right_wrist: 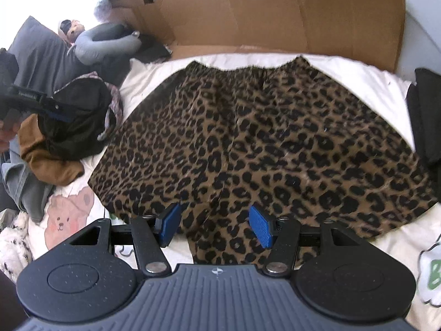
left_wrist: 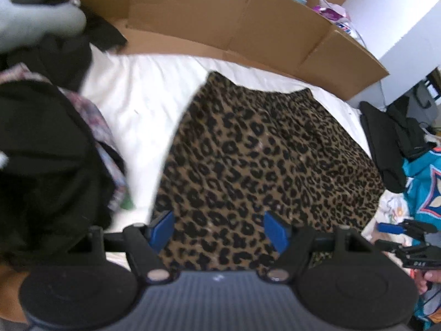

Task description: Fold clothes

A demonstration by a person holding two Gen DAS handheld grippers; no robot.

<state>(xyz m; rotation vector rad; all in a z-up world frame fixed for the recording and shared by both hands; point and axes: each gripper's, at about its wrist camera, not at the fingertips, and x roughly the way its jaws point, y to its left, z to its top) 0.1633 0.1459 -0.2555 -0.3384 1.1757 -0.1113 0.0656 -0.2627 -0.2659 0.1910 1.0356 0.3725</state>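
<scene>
A: Leopard-print skirt point(right_wrist: 264, 138) flat on the white bed point(left_wrist: 143, 104), waistband toward the cardboard point(right_wrist: 275, 16), hem nearest.

B: Black clothes pile point(right_wrist: 77, 121) left. Left tongs point(left_wrist: 219, 231) and right tongs point(right_wrist: 217, 224) gaping, gripping nothing.

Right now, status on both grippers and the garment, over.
Left gripper open, right gripper open, nothing held. Leopard-print garment spread flat on white bedding. Clothes pile alongside, clear.

A large green letter "B" shows on the white printed bedsheet point(right_wrist: 430, 275) at the right edge — other markings are too blurred to read.
</scene>
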